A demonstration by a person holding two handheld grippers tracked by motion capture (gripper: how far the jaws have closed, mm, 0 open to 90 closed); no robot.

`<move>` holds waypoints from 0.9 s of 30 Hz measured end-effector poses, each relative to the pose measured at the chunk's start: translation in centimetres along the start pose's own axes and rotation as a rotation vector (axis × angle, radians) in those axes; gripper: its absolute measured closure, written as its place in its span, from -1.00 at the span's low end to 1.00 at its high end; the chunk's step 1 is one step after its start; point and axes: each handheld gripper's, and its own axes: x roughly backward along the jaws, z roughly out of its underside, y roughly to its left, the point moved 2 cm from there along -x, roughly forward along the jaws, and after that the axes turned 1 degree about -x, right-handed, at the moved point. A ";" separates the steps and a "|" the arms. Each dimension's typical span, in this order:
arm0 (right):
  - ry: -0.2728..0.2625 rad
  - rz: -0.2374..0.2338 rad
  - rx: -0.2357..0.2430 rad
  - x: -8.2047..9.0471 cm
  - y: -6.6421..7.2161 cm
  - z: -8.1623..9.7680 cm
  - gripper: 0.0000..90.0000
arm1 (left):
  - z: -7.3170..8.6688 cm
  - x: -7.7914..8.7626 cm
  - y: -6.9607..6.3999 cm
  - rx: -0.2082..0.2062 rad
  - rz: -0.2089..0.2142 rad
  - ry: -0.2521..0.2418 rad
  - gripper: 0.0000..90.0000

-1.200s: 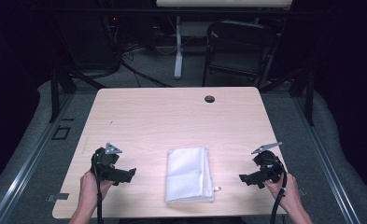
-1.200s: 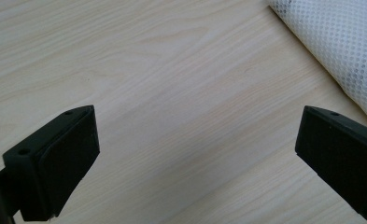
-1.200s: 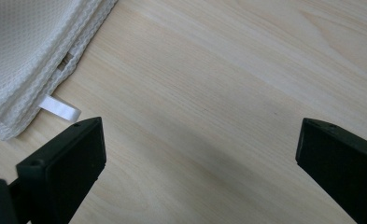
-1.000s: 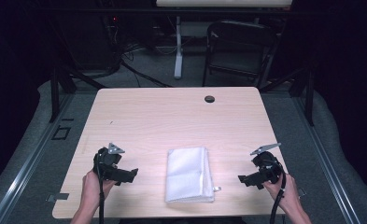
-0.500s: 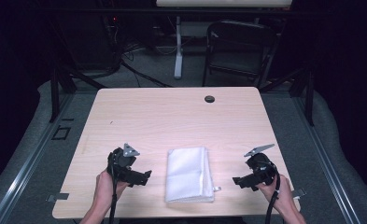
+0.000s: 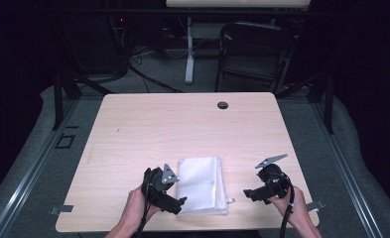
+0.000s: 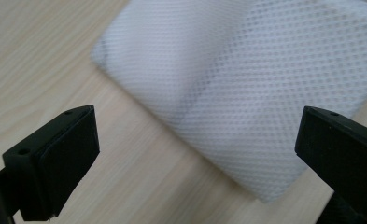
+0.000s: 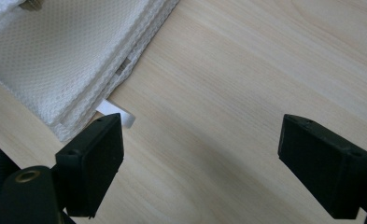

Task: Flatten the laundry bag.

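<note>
White mesh cloth [image 6: 201, 184] between wide-open, empty left tongs [image 6: 175, 202] and right tongs [image 6: 249, 195].

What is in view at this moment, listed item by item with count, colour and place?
table: one, light wood, centre.
folded mesh cloth: one, white, near edge of the table, between the tongs.
cloth tag: one, white, sticking out at the cloth's corner.
round grommet: one, dark, far edge of the table.
folding chair: one, black, behind the table.
left tongs: black, open, at the cloth's left edge.
right tongs: black, open over bare wood, jaws just closing a little.
</note>
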 end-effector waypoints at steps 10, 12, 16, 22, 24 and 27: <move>0.007 -0.008 -0.008 0.1 0.2 0.0 -0.66 | -0.9 -0.9 -2.5 -0.118 0.054 -0.012 -1.00; 0.012 -0.004 -0.003 0.2 0.1 0.0 -0.66 | -1.0 -1.1 -2.7 -0.124 0.068 -0.011 -1.00; 0.035 -0.013 0.001 -0.2 0.2 -0.1 -0.65 | -1.4 -2.0 -3.3 -0.161 0.079 0.016 -1.00; 0.027 -0.034 0.002 -0.4 0.5 -0.1 -0.65 | -1.9 -3.6 -4.4 -0.222 0.094 0.052 -0.66; 0.033 -0.030 0.007 -0.4 0.4 -0.1 -0.65 | -2.0 -4.1 -4.6 -0.235 0.091 0.056 -0.63; 0.034 -0.035 0.008 -0.5 0.5 -0.1 -0.64 | -1.9 -5.0 -4.7 -0.249 0.109 0.080 -0.49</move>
